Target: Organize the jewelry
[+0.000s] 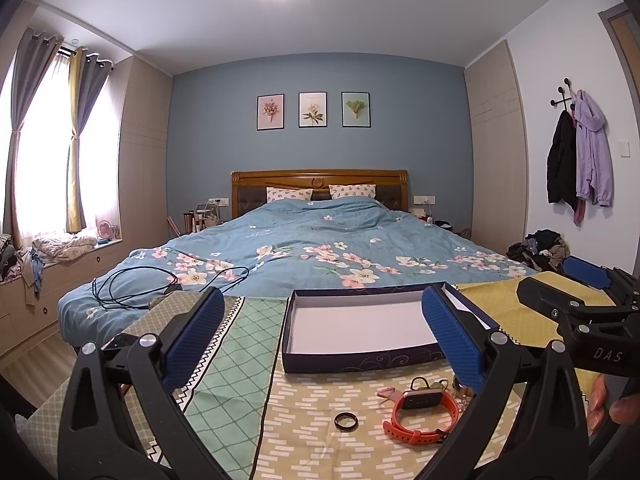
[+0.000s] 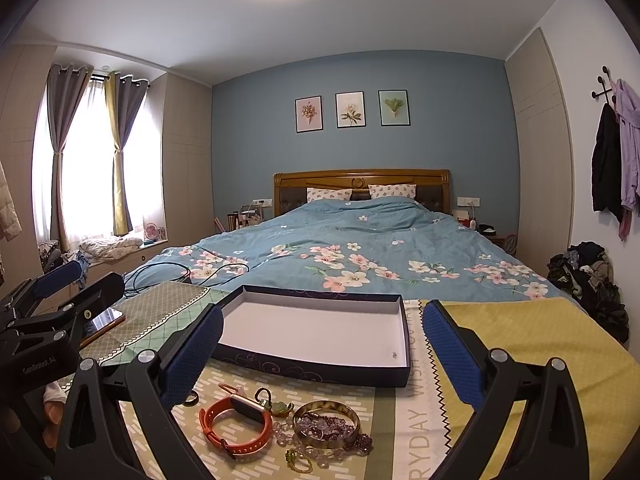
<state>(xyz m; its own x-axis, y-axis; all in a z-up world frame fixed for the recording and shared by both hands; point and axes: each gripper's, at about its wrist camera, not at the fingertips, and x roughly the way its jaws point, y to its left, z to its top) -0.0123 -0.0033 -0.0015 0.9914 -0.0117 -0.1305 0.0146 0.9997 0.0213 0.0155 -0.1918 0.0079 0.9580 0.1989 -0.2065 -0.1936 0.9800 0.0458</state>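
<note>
Tools [image 1: 322, 336] [image 2: 322, 340] both wide, empty; box [image 2: 320, 328] long axis crosswise, open side up.

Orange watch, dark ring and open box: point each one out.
Orange watch [image 2: 236, 426]: right wrist view, on its strap loop.
Dark ring [image 1: 346, 421]: left wrist view, on the band's near edge.
Open box [image 2: 320, 372]: right wrist view, on its near dark wall.
</note>
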